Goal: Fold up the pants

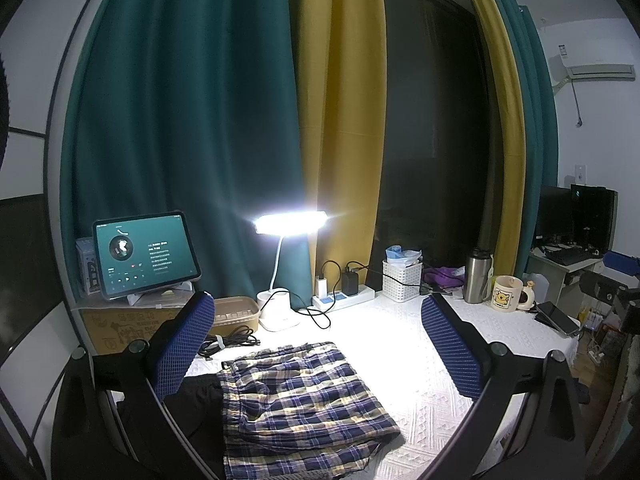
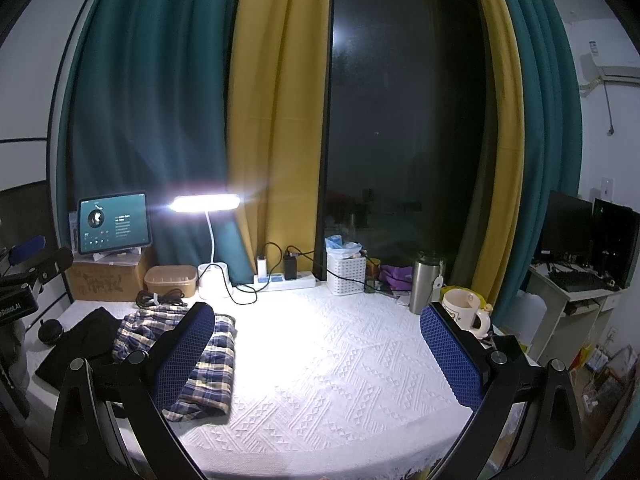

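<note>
On the white tablecloth (image 2: 320, 360) the plaid pants (image 1: 304, 400) lie folded near the left edge, their left side resting on a black garment (image 2: 80, 344). The left gripper (image 1: 316, 344) hangs above the pants with its blue pads spread wide, holding nothing. The right gripper (image 2: 316, 352) hangs over bare cloth to the right of the pants, also spread wide and empty. A lit desk lamp (image 2: 206, 204) stands behind.

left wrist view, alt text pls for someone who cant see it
Folded plaid pants lie on a white tablecloth between the left gripper's open blue-padded fingers. Behind them, a lit desk lamp and tablet.
</note>
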`<action>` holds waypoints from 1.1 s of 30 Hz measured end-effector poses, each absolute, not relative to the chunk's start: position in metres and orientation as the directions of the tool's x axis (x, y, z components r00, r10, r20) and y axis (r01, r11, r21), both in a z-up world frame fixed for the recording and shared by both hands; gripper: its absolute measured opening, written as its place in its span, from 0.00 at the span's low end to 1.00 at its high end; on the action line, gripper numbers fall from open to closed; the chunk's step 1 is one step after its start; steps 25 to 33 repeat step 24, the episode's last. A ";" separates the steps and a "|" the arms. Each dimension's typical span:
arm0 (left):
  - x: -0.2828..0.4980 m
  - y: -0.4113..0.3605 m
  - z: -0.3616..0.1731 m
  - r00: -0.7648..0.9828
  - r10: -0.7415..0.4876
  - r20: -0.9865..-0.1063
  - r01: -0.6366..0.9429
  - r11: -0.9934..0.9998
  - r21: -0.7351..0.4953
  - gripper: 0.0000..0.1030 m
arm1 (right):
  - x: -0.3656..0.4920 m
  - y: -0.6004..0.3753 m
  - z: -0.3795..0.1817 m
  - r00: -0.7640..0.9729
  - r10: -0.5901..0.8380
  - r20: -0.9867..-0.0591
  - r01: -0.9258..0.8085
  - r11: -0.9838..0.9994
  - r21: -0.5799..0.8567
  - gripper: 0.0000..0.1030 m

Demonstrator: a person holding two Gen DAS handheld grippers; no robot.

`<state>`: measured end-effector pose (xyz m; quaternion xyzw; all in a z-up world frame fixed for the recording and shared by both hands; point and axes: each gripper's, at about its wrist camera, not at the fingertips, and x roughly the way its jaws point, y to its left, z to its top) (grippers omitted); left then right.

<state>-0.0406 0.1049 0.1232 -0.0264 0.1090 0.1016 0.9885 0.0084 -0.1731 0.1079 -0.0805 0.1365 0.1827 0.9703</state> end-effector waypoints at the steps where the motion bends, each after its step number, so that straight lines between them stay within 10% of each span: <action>1: -0.040 0.105 0.123 0.956 0.195 -0.221 -0.207 0.978 -0.030 0.99 | 0.008 -0.173 0.108 0.896 0.333 -0.294 -0.377 0.920 -0.106 1.00; 33: -0.042 0.098 0.124 0.961 0.181 -0.208 -0.189 0.982 -0.018 0.99 | 0.012 -0.177 0.106 0.899 0.322 -0.298 -0.366 0.925 -0.105 1.00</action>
